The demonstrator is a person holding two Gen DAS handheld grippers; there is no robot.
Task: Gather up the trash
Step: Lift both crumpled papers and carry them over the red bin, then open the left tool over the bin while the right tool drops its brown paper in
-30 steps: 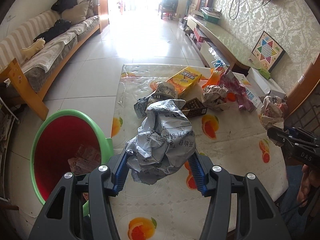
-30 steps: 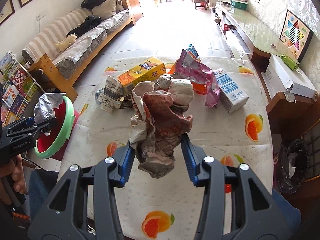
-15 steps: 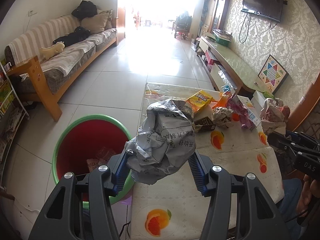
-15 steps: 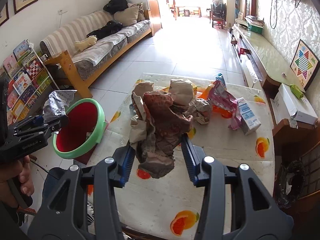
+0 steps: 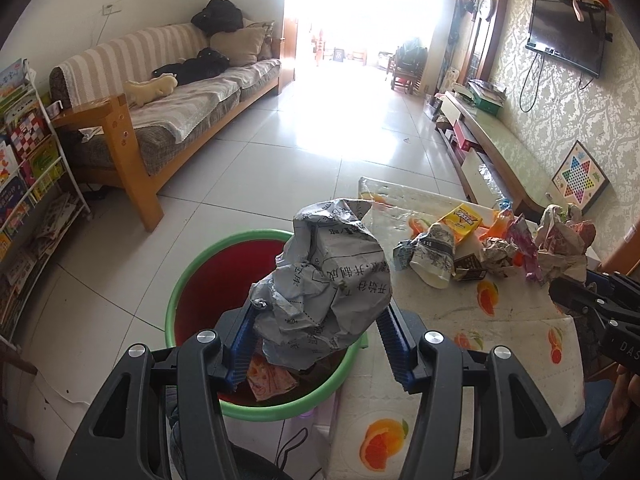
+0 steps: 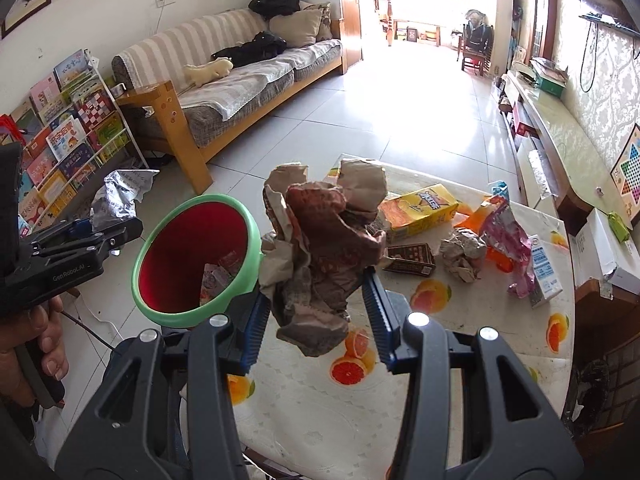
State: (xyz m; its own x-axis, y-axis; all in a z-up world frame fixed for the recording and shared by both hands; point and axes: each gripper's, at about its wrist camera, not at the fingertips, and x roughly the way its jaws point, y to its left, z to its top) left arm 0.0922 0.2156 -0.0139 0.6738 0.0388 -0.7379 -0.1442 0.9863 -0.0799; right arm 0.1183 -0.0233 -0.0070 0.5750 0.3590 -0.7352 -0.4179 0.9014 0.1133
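Note:
My left gripper [image 5: 314, 342] is shut on a crumpled grey newspaper ball [image 5: 328, 280] and holds it above the near rim of the green-rimmed red trash bin [image 5: 200, 276], which has some wrappers inside. My right gripper [image 6: 316, 312] is shut on a crumpled brown paper wad [image 6: 324, 248], held above the table [image 6: 320, 412] just right of the bin [image 6: 192, 256]. The left gripper [image 6: 100, 236] with the newspaper ball also shows in the right wrist view, at the left.
More trash lies on the table: a yellow carton [image 6: 420, 208], a small dark box [image 6: 412, 260], a crumpled paper ball [image 6: 460, 254], a pink wrapper [image 6: 508, 236], a milk carton [image 6: 544, 272]. A sofa [image 5: 180, 100] and a bookshelf [image 5: 24, 168] stand at the left.
Both grippers have risen and swung left toward the bin with their paper wads. The left one now sits over the bin's rim instead of over the table.

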